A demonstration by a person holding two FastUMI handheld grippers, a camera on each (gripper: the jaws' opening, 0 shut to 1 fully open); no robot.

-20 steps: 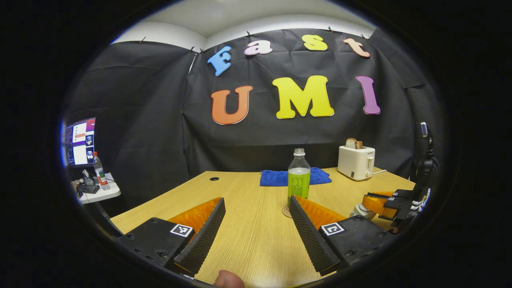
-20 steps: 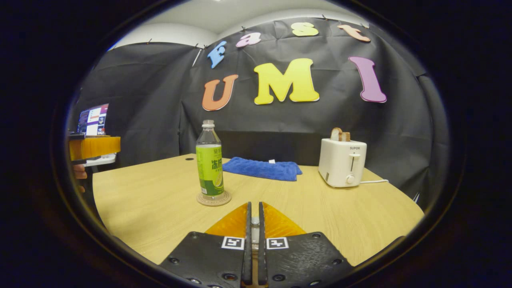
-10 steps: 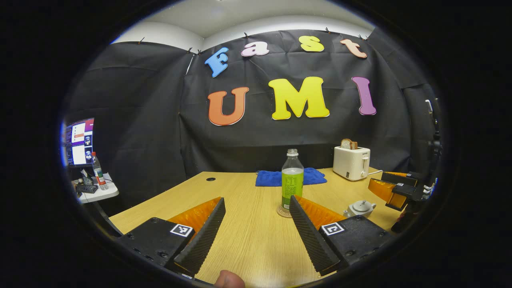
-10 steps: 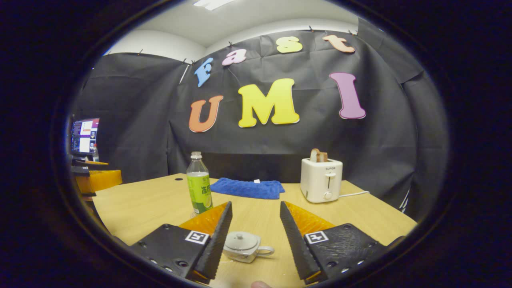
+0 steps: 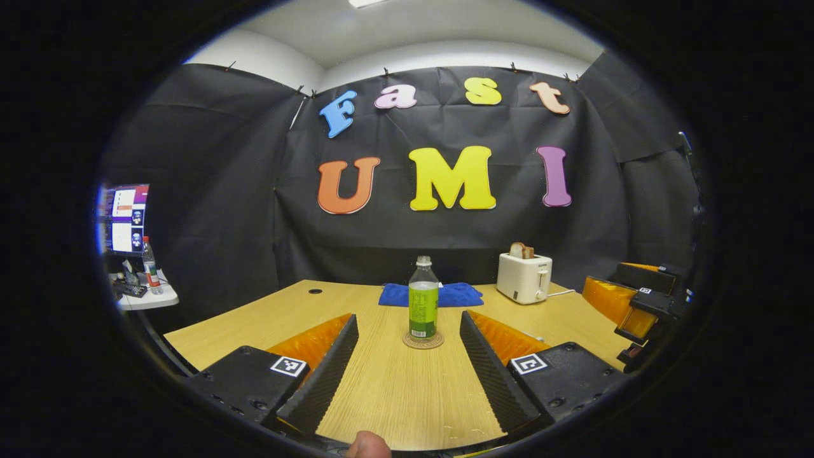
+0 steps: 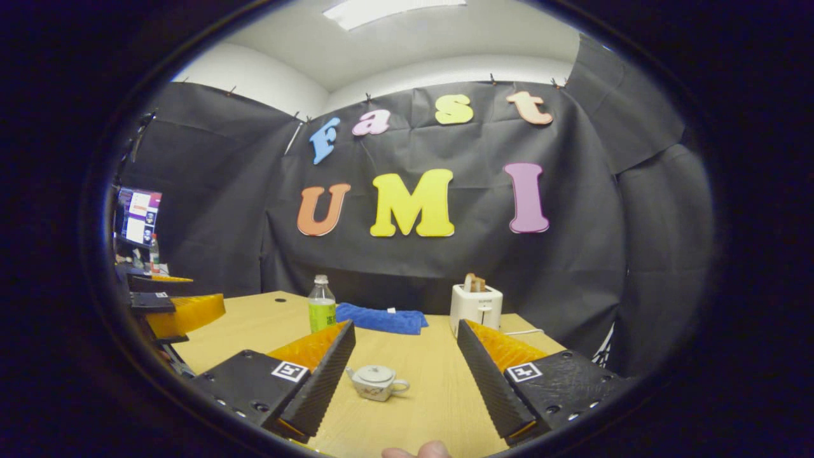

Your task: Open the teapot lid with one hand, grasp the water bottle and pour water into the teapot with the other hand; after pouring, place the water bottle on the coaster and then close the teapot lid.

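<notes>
I have both grippers wide apart and holding nothing. In the left gripper view my left gripper (image 5: 407, 375) frames the bottle (image 5: 423, 306), which stands upright on the coaster (image 5: 423, 341) at centre frame, well ahead of the fingers. The right gripper (image 5: 636, 305) sits at the right edge there. In the right gripper view my right gripper (image 6: 404, 381) frames the teapot (image 6: 375, 382) low in the centre, lid (image 6: 376, 372) on, handle toward frame right. By how things lie, the task looks finished.

What worries me: the bottle is tall on a small coaster, so a careless swing of the left gripper could tip it. The lid may not be fully seated; I can't tell from here. The table (image 6: 439, 394) edge runs close under both grippers.
</notes>
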